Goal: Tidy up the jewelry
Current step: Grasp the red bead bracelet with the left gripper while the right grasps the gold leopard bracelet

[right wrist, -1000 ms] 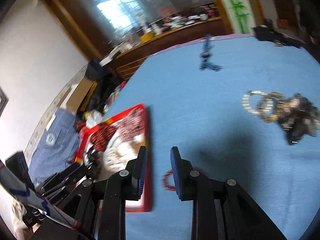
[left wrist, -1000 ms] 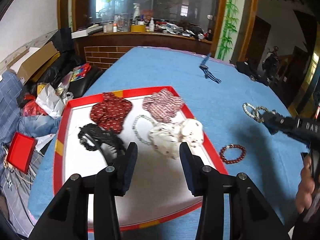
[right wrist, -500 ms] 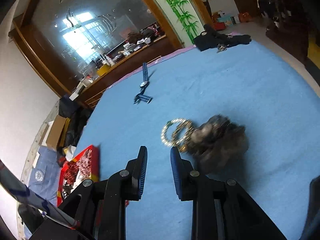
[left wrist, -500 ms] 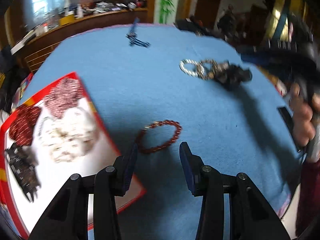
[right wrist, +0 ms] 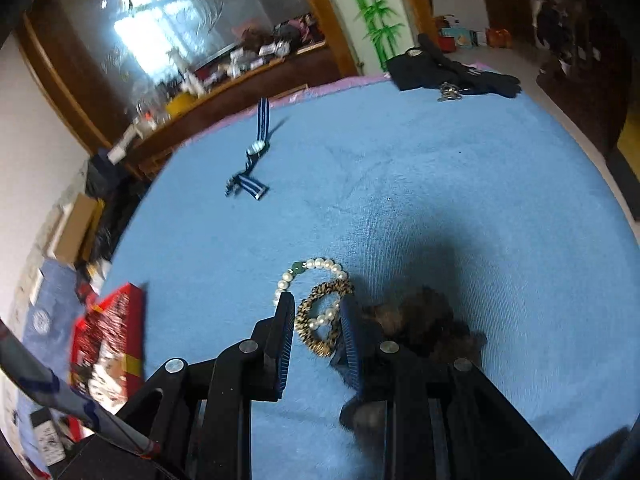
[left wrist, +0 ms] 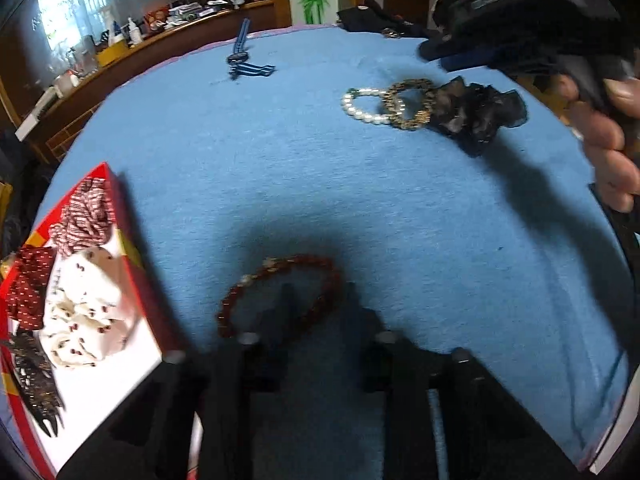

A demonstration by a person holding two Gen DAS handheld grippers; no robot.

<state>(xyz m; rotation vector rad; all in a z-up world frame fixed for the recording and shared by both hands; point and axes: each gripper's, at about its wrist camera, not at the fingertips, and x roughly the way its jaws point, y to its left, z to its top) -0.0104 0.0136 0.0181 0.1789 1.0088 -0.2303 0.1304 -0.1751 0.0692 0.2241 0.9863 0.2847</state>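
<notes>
A dark red bead bracelet [left wrist: 280, 292] lies on the blue cloth, and my open left gripper [left wrist: 318, 300] hangs over it with one finger inside the loop. The red-rimmed white tray [left wrist: 138, 280] at left holds scrunchies and a black hair claw [left wrist: 34, 380]. My open right gripper [right wrist: 316, 312] straddles a leopard-print hair tie [right wrist: 320, 320], which overlaps a pearl bracelet [right wrist: 308, 270] and touches a black scrunchie [right wrist: 424, 320]. These also show in the left wrist view: pearl bracelet [left wrist: 362, 104], leopard tie [left wrist: 408, 104], black scrunchie [left wrist: 476, 114].
A blue striped watch [right wrist: 252, 160] lies further back on the cloth. Dark gloves and keys [right wrist: 452, 74] sit at the far edge. The tray also shows at the left of the right wrist view [right wrist: 112, 336]. Floor clutter lies beyond the table's left edge.
My left gripper swung right from the tray and down over the red bracelet. My right gripper moved forward and down until its fingers straddle the leopard tie.
</notes>
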